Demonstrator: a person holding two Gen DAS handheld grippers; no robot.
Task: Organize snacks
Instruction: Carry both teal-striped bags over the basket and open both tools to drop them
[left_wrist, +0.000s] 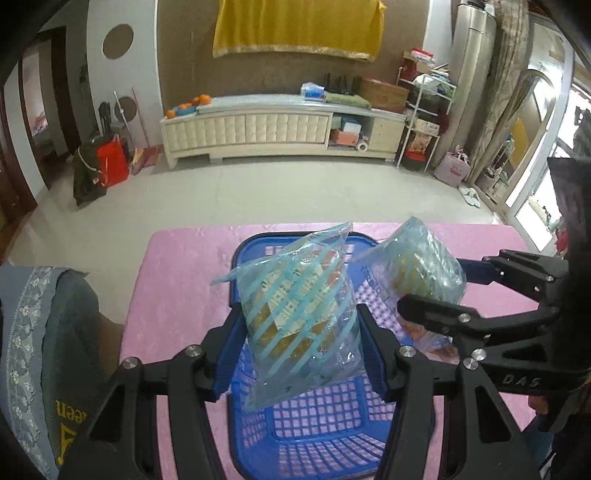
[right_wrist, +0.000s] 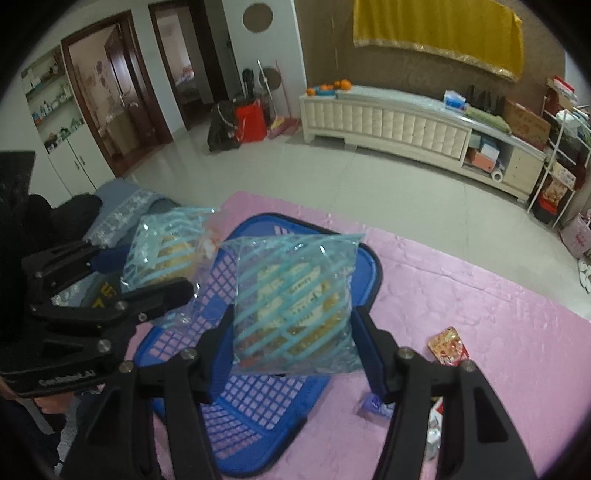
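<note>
A blue plastic basket (left_wrist: 325, 439) stands on the pink tablecloth; it also shows in the right wrist view (right_wrist: 258, 417). My left gripper (left_wrist: 299, 354) is shut on a blue-striped clear snack bag (left_wrist: 299, 314) and holds it above the basket. My right gripper (right_wrist: 295, 343) is shut on a second blue-striped snack bag (right_wrist: 295, 302), also above the basket. Each view shows the other gripper: the right gripper (left_wrist: 432, 288) with its bag (left_wrist: 417, 266), and the left gripper (right_wrist: 147, 273) with its bag (right_wrist: 162, 254).
A red snack packet (right_wrist: 448, 347), a small blue packet (right_wrist: 375, 404) and another wrapper (right_wrist: 434, 424) lie on the pink cloth (right_wrist: 498, 332) right of the basket. A grey-blue lace-trimmed cloth (left_wrist: 40, 332) lies at the table's left. A cream cabinet (left_wrist: 258, 125) stands across the floor.
</note>
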